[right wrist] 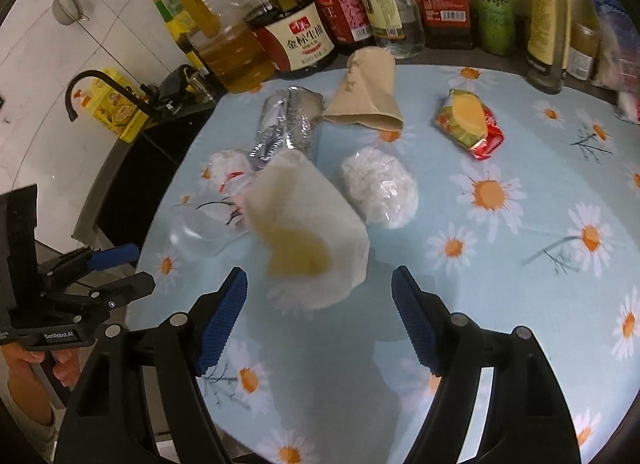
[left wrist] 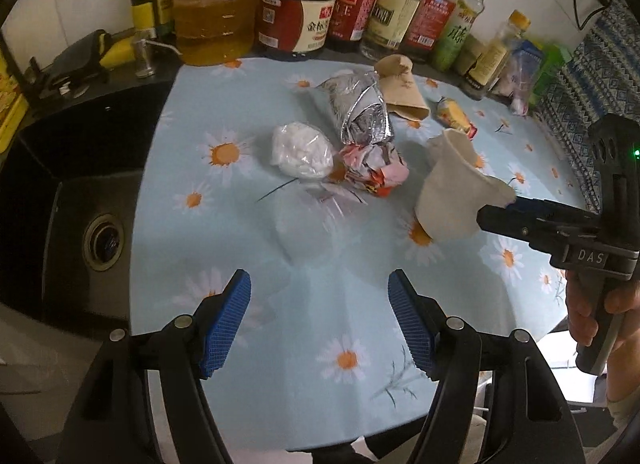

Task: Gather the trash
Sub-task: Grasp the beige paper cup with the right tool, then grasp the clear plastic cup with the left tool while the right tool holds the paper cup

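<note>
One white cup lies just ahead of the released right hand-held gripper, mouth toward it; the left hand-held gripper, also released, is farther off.

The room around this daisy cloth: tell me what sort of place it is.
Most likely a home kitchen counter: a black sink with a drain sits beside the daisy cloth, a black faucet curves over it, and cooking oil and sauce bottles line the wall.

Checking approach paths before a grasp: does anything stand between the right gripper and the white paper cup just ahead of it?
Nothing visible does. The white paper cup sits directly ahead of the right gripper, whose jaws stand open, with no other object between them. The rest of the litter lies beyond the cup.
</note>
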The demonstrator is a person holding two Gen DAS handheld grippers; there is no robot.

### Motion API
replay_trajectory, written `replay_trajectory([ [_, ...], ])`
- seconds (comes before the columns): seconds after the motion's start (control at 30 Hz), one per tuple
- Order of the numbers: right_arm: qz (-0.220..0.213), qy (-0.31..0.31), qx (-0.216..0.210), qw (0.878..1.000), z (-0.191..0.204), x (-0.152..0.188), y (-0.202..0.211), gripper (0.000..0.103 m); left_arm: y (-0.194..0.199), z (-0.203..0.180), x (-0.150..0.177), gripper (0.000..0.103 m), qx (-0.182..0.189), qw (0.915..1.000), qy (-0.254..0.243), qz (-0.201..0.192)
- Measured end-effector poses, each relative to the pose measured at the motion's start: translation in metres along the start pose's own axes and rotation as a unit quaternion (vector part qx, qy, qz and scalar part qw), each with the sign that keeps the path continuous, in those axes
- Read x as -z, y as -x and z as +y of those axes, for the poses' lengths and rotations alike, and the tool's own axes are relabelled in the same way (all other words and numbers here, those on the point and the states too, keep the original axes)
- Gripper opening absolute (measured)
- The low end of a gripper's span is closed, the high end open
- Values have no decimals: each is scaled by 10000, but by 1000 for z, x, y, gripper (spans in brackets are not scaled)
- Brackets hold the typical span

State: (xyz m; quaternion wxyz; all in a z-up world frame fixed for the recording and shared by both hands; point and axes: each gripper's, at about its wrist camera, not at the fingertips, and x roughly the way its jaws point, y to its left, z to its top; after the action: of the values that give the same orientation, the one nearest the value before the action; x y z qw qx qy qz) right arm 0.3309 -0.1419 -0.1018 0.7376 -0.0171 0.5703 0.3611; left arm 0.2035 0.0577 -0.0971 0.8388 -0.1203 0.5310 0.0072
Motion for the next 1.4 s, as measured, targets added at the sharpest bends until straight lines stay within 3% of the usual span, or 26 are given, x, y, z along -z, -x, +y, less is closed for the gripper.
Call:
replay_trajectory([
  [0.13, 90, 125, -10, 9999, 0, -5, -10, 74, -19, 1, -14, 69, -13, 9998, -132, 162],
  [0.17, 93, 123, -40, 9999, 0, -6, -11, 73, -23, 1, -17, 74, -53, 9996, -186, 190],
  [0.2, 119, 117, -86, 9998, -1, -8, -13, 71, -26, 1, -20, 77, -77, 9995, -228, 195],
  [0.3, 199, 183, -129, 9996, 1, -10, -18, 50, -33, 2, -28, 78, -116, 9991, -343, 221],
  [0.47, 98, 325, -134, 9993, 5, -10, -16, 44, -47, 2, -38, 78, -130, 9976, -588, 343],
  [0.9, -70, 278, -254, 9993, 1, -5, 7, 43, -64, -4, -43, 78, 7, 9951, -903, 394],
  [1.0, -76, 270, -249, 9993, 2, -2, 10, 43, -63, -7, -43, 75, 23, 9950, -941, 344],
  [1.07, -81, 259, -248, 9993, 1, 0, 11, 43, -64, -8, -43, 63, 42, 9947, -959, 361],
  [1.4, -148, 309, -224, 9992, 8, 4, 22, 43, -53, -14, -40, 62, 47, 9948, -990, 213],
])
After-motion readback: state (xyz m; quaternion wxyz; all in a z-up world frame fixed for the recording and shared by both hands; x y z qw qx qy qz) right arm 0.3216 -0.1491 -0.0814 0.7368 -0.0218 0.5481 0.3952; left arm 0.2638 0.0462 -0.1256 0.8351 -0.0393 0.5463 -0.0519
